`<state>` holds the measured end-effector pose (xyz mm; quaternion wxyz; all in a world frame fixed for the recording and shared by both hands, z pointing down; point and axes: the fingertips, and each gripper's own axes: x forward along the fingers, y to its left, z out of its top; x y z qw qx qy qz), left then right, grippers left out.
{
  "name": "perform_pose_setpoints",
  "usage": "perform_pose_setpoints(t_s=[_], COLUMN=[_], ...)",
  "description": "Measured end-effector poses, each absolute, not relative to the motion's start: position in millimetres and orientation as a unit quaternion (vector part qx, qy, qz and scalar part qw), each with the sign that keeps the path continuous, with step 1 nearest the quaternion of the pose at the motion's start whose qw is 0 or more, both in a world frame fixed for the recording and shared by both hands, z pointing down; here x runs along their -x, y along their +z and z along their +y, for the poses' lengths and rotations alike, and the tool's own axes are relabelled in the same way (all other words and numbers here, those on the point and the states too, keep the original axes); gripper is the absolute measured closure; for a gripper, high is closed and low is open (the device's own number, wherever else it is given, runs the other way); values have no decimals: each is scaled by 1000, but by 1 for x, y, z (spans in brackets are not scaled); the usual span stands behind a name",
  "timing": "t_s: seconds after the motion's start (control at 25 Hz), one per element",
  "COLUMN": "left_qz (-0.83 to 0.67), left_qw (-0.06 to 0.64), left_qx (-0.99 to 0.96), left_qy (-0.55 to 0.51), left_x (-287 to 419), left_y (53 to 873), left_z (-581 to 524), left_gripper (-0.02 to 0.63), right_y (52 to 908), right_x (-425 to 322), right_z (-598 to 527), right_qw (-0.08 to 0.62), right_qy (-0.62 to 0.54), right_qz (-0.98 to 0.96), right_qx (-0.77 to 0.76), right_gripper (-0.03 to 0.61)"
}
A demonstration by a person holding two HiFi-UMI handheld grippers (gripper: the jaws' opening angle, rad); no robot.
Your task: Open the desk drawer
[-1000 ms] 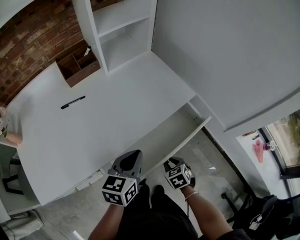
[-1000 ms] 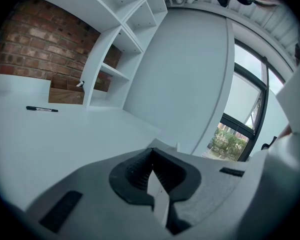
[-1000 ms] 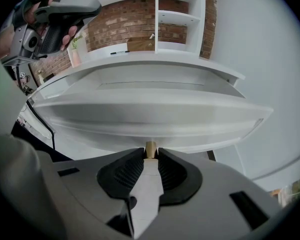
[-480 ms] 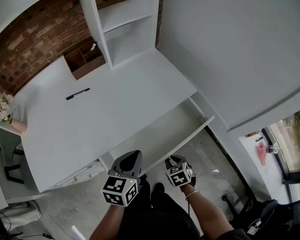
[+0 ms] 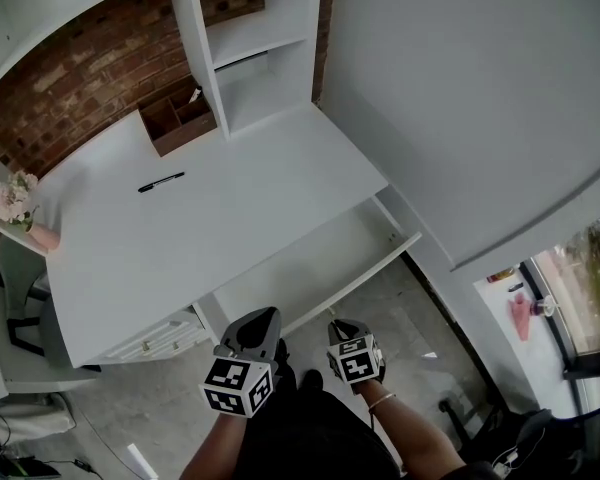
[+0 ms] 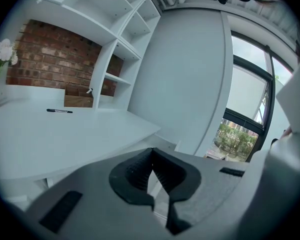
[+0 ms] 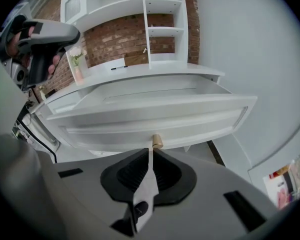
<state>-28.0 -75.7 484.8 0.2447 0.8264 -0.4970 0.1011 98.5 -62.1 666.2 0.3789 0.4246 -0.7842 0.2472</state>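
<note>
The white desk drawer (image 5: 310,263) stands pulled out from under the desk top (image 5: 210,228), and its inside looks bare. In the right gripper view its front panel (image 7: 155,121) fills the middle, with a small brass knob (image 7: 157,142) just beyond my right gripper (image 7: 151,153). That gripper's jaws are closing, their tips meet and nothing is between them. My left gripper (image 6: 152,154) is shut on nothing and points across the desk top (image 6: 65,134). In the head view both grippers, left (image 5: 260,318) and right (image 5: 342,326), hang over the floor just short of the drawer front.
A black pen (image 5: 161,182) lies on the desk, and a wooden organizer (image 5: 180,120) sits at the back under white shelves. Pink flowers (image 5: 15,200) stand at the far left. A smaller drawer unit (image 5: 150,340) is left of the open drawer. A white wall panel (image 5: 460,98) rises on the right.
Both grippers have drawn back from the drawer front, toward the person. More floor now shows between them and the desk. The drawer stays open as before.
</note>
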Motion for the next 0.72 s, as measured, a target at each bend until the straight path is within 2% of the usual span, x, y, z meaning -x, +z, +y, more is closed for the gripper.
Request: perform_pose_setpoints(t_s=[0.48, 0.72], left_qz=[-515, -527], left_qw=[227, 212], left_qx=[-821, -818], left_qy=[95, 84], left_x=[16, 13], left_y=[474, 463], left_z=[-42, -36], left_gripper=[606, 604], right_y=[544, 497], right_x=[-85, -95], right_z=[-57, -49], right_qw=[202, 156], right_qy=[212, 184], right_qz=[-852, -864], right_qx=[-435, -441], right_gripper=[571, 572])
